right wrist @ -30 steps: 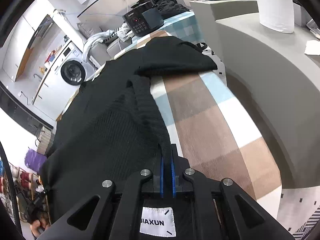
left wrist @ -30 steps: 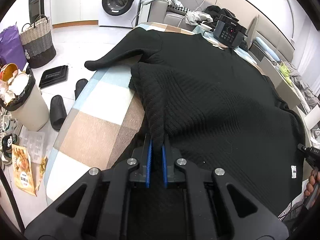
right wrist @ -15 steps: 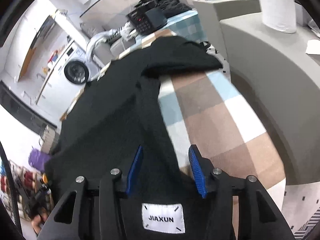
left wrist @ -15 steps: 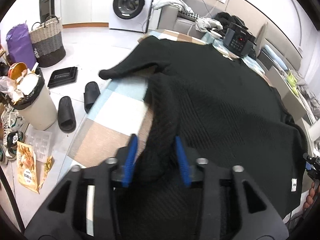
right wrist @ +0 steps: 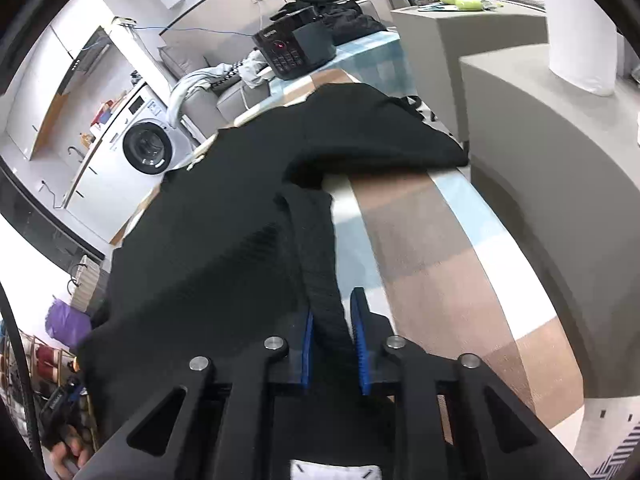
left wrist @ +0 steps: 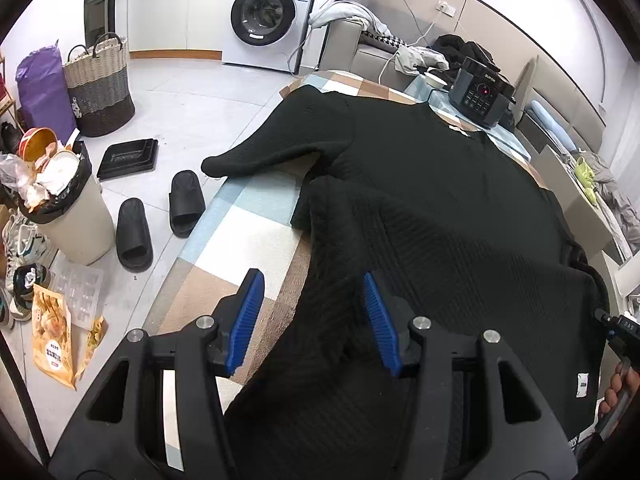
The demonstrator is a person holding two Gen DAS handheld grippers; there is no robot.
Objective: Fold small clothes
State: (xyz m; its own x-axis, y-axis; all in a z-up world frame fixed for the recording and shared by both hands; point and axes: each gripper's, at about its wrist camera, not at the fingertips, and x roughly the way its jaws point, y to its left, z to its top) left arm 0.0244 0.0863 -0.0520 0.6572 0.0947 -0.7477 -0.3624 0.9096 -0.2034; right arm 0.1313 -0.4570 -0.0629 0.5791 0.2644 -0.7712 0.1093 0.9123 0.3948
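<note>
Black ribbed-knit sweater (left wrist: 440, 208) with a small white tag near its hem. Tablecloth (left wrist: 240, 240) in a check of brown, tan, white and pale blue squares. Gripper pads (left wrist: 250, 316) blue, ridged, on black frames. White washing machine (left wrist: 268, 12) with a dark round door. Two black slippers (left wrist: 160, 220) on a pale grey tiled floor. Woven basket (left wrist: 100, 88) banded cream, grey and dark brown; purple bag (left wrist: 42, 92) beside it. Beige bin (left wrist: 76, 224) with black liner. Orange snack packet (left wrist: 52, 340). Black cooker (left wrist: 480, 96) with a red light.
</note>
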